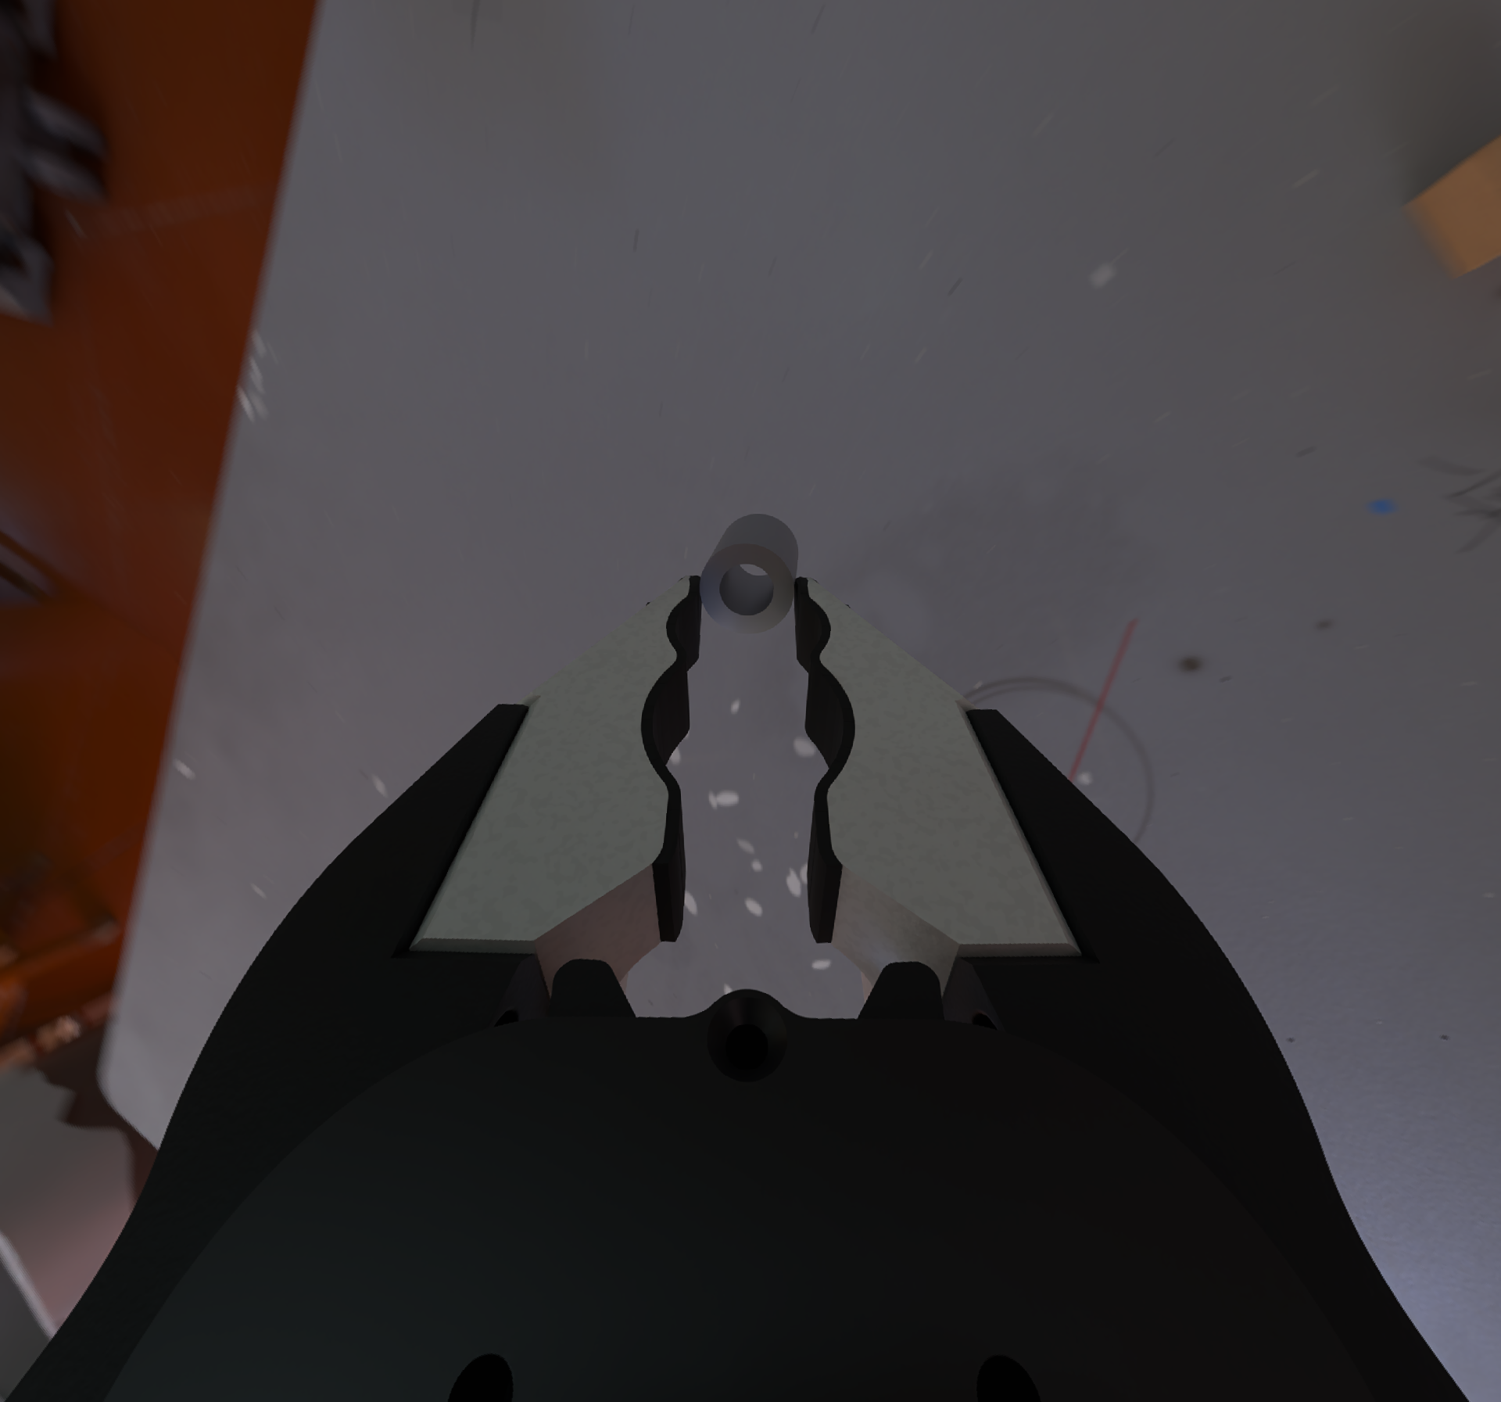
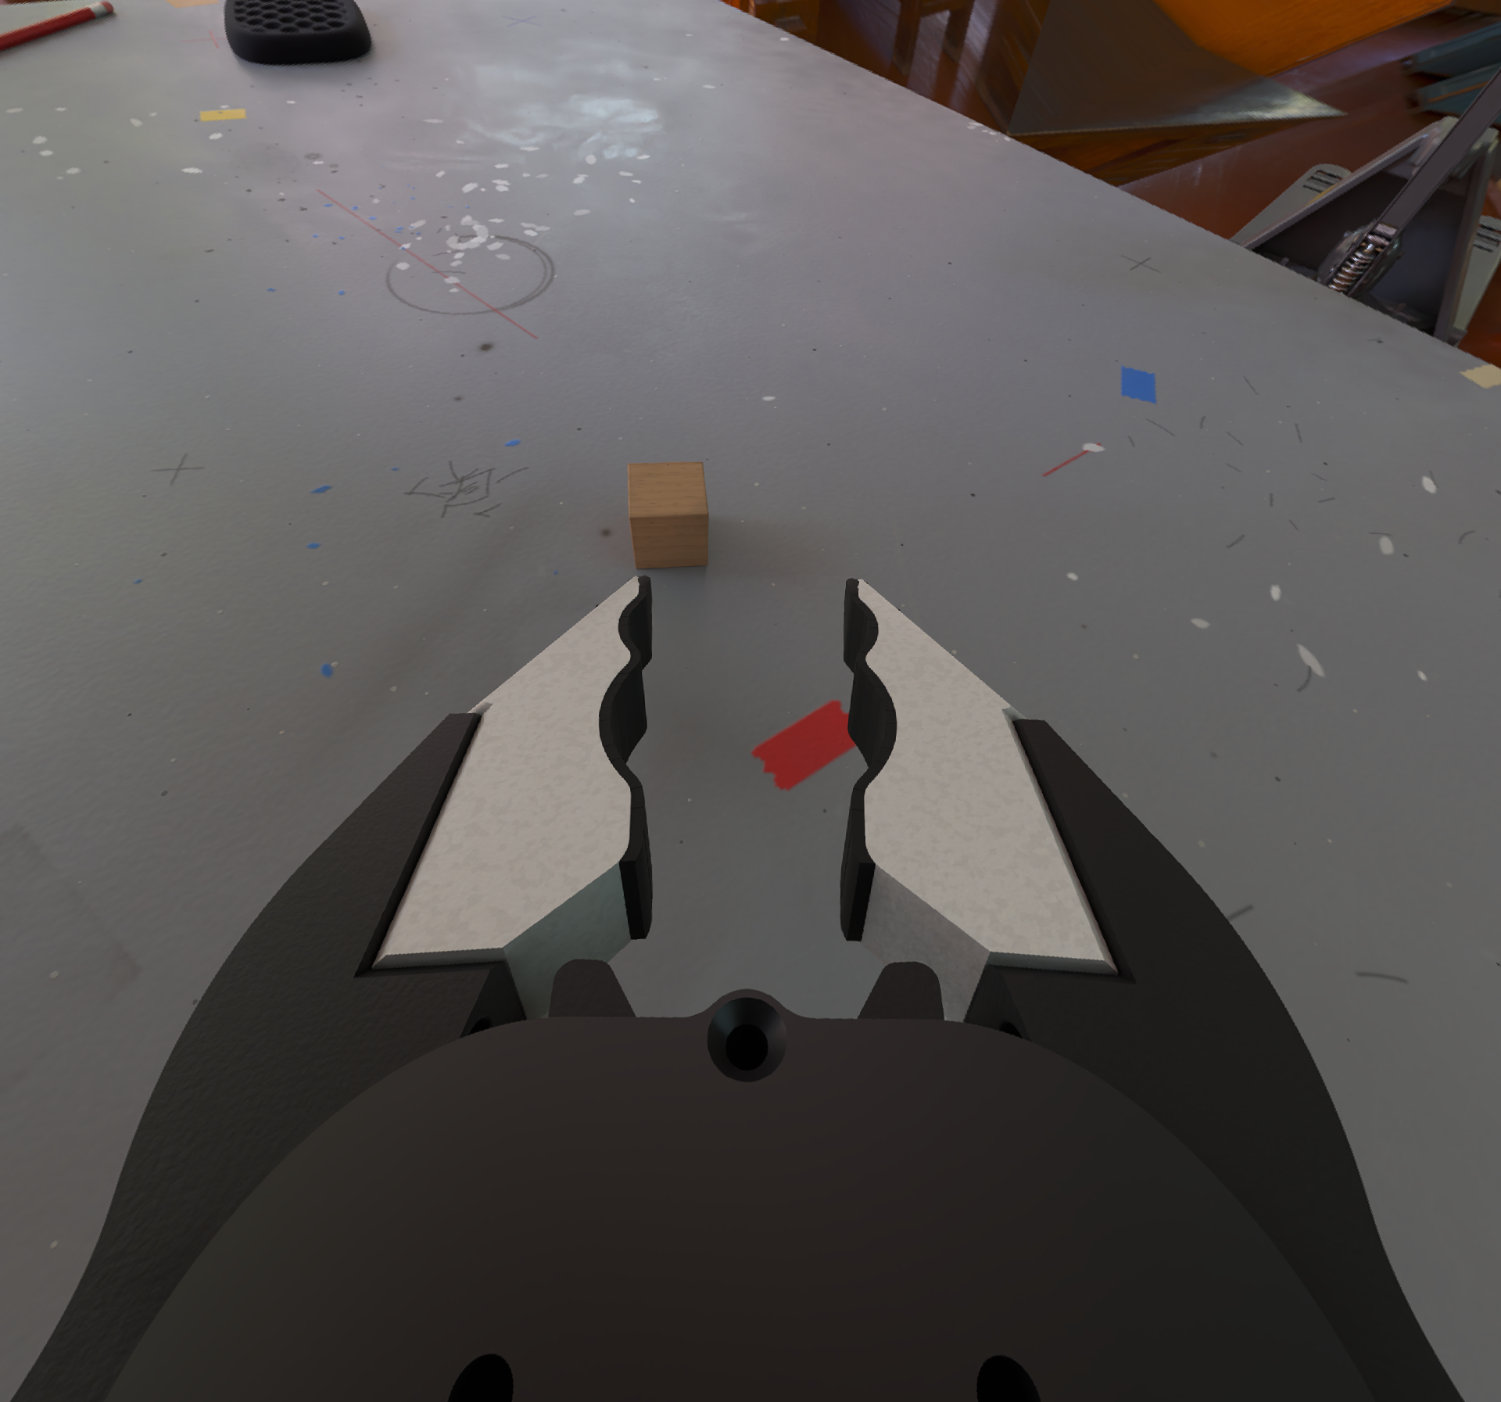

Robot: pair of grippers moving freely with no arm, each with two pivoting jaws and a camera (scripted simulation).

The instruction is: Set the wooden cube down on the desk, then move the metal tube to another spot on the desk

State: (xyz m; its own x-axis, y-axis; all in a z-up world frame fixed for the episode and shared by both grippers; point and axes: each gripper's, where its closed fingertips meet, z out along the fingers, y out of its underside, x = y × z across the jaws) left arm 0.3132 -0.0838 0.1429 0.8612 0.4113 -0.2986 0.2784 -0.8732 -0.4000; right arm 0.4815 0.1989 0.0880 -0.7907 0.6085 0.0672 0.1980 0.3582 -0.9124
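Left gripper: jaws drawn in to a narrow gap, their tips pressed against either side of the metal tube; tube short, pale grey, hollow, gripped at its near end; its open bore faces the camera, so its long axis runs forward along the fingers and away from the lens, tilted slightly up in the left wrist view; tube is held over the grey desk, and whether its far end touches the surface cannot be told.

Right gripper: jaws spread wide, holding nothing, touching nothing; red patch on the desk shows between the fingers.

Wooden cube: light wood, resting flat and upright on the desk, just beyond the right gripper's fingertips and a little to their left, apart from them; one face turned toward the camera; a corner of it also shows at the right edge of the left wrist view.

Other items, right wrist view: black perforated pad near the far edge; red pencil at far left; blue tape mark to the right; drawn circle crossed by a red line mid-desk.
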